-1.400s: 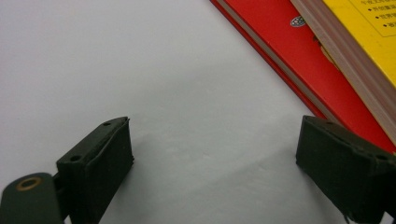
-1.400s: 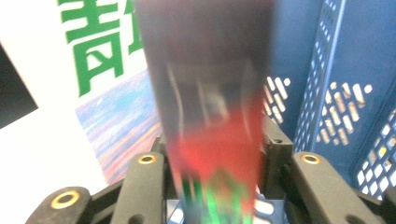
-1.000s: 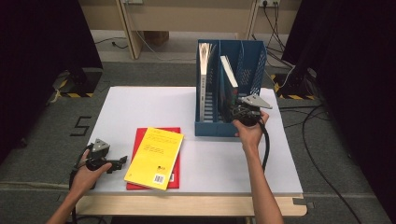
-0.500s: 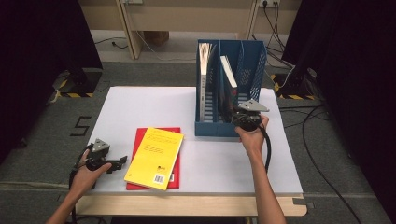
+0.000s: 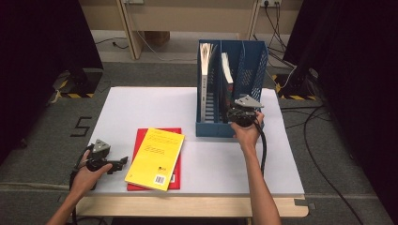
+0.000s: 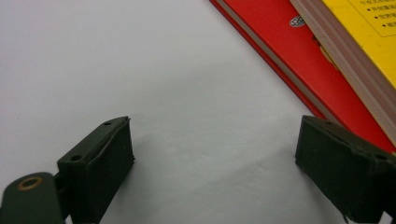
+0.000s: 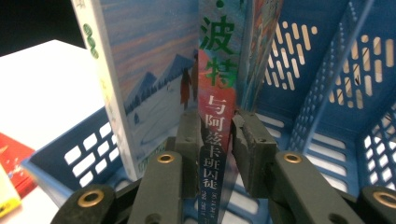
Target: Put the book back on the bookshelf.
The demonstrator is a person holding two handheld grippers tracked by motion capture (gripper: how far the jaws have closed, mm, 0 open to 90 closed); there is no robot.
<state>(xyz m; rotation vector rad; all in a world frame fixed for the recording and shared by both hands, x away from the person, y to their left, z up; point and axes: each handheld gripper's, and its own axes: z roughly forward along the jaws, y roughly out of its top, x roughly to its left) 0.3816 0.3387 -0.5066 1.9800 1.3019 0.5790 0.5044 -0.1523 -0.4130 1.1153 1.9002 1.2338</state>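
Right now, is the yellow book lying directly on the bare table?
No, the yellow book lies on top of a red book, which rests on the table.

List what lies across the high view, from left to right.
Left tongs → red book with the yellow book on top → blue file rack → right tongs, at the rack's front on a standing book.

Each hand carried a black gripper: the left gripper (image 5: 123,161) and the right gripper (image 5: 241,111) each bore a grey 3-cornered plate on top and trailed a black cable. Their 2 jaws were dark, blocky pads on black arms, fixed with brass-ringed rivets. The forearms were bare, without sleeves.
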